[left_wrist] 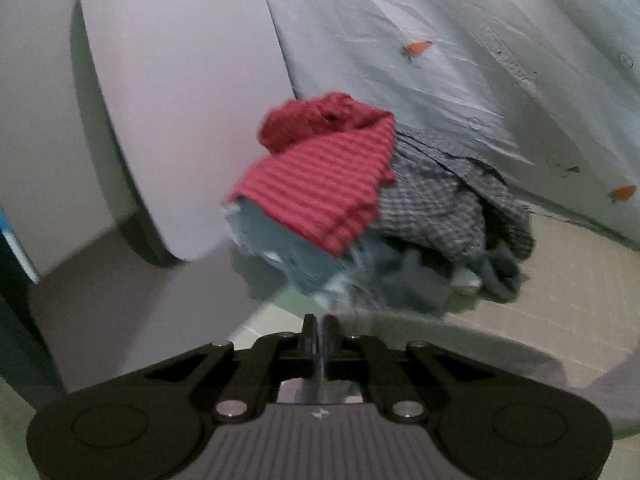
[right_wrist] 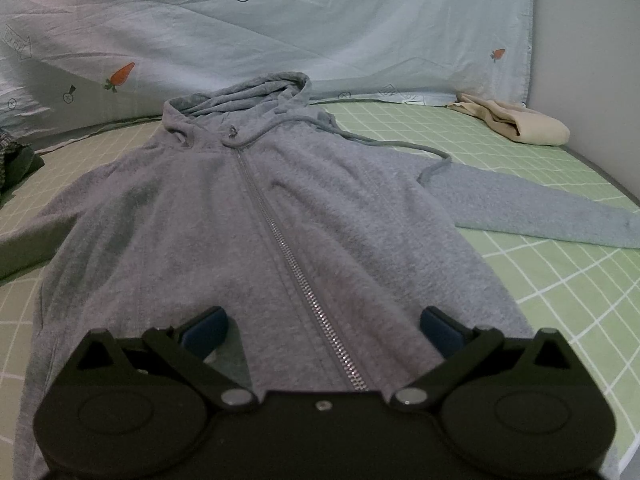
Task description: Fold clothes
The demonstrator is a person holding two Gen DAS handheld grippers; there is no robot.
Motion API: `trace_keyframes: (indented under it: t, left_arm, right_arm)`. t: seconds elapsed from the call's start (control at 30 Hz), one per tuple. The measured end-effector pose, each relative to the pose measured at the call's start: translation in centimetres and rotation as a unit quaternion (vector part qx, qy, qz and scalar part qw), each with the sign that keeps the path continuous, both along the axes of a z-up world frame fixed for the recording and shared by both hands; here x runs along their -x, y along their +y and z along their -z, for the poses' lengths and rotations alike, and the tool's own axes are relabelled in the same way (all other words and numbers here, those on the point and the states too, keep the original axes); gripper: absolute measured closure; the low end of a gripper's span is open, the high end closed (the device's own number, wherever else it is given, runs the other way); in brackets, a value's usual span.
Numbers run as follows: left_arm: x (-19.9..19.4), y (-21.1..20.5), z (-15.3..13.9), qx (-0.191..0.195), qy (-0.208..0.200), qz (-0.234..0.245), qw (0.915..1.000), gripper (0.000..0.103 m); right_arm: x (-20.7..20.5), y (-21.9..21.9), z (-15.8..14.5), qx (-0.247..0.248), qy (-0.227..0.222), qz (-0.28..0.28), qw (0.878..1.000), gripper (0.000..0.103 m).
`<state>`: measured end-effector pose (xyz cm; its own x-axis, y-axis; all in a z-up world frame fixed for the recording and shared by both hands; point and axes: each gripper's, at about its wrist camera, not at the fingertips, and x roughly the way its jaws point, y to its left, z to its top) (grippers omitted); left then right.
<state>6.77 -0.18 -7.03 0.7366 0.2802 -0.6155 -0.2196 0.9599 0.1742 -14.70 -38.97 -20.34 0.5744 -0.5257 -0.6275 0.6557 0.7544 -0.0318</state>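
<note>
Right under the right tool [right_wrist: 322, 326], whose fingers stand wide apart with nothing between them, lies the grey zip hoodie [right_wrist: 256, 216]. It is spread face up on the green checked bed sheet [right_wrist: 560, 288], zipped shut, hem nearest the tool and hood [right_wrist: 244, 96] at the far end against the pale blue carrot-print cover [right_wrist: 320, 20]. Its sleeves reach out to either side of the body, and one drawstring [right_wrist: 400, 148] trails loose across the shoulder onto the right sleeve [right_wrist: 532, 208].

Beyond the hoodie's right sleeve, up in the far corner, a beige garment [right_wrist: 516, 124] sits as a folded bundle. Off past the left sleeve is a heap of clothes: a red striped piece [left_wrist: 320, 184] on top, a checked shirt [left_wrist: 436, 208] beside it, and something denim-blue [left_wrist: 296, 248] underneath, all rather blurred. The left tool [left_wrist: 319, 330] points at that heap with its fingers pressed together; I cannot make out any cloth between them.

Risks, as I judge them: the loose drawstring could get trapped in a fold and leave a lump, and the thick fleece may spring back open if only one layer at the hem is pinched. The zip may make a fold along the hoodie's midline awkward.

No containers are in view.
</note>
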Motion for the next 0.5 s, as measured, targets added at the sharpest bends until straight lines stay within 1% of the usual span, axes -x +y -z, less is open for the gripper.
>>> trace_keyframes:
  t: [0.07,0.1,0.23,0.3,0.33,0.37,0.4,0.43,0.47,0.5]
  left_arm:
    - [0.1,0.5,-0.8,-0.009,-0.007,-0.009,0.9999,0.100]
    - [0.0,1.0,-0.8,-0.006,-0.003,-0.018,0.9998,0.100]
    - [-0.9,3.3,-0.2,0.041,0.019,-0.045,0.9979,0.100]
    - [-1.9,3.9,0.6,0.050,0.037,-0.047,0.9970,0.098]
    - [-2.5,4.1,1.3,0.050,0.049,-0.055,0.9960,0.093]
    - [-3.2,4.3,2.0,0.050,0.061,-0.063,0.9949,0.090]
    - [-3.4,4.6,2.6,0.052,0.065,-0.067,0.9943,0.085]
    - [-3.7,4.8,3.2,0.054,0.069,-0.072,0.9936,0.078]
    - [-4.0,5.0,3.7,0.057,0.073,-0.076,0.9928,0.074]
    - [-4.0,5.3,4.1,0.067,0.076,-0.077,0.9919,0.067]
  right_arm:
    - [0.0,0.0,0.0,0.000,0.000,0.001,1.000,0.000]
    - [-0.1,0.1,0.0,0.000,0.000,0.001,1.000,0.000]
    - [-0.1,0.1,0.0,0.000,0.000,0.001,1.000,0.000]
    - [-0.1,0.1,0.0,0.000,0.000,0.001,1.000,0.000]
    - [-0.1,0.1,0.0,0.000,0.000,0.001,1.000,0.000]
    - [-0.1,0.1,0.0,0.000,0.000,0.001,1.000,0.000]
    - [-0.1,0.1,0.0,0.000,0.000,0.001,1.000,0.000]
    - [-0.1,0.1,0.1,0.000,0.000,0.001,1.000,0.000]
    - [-0.1,0.1,0.1,0.000,0.000,0.001,1.000,0.000]
    - [-0.1,0.1,0.1,0.000,0.000,0.001,1.000,0.000]
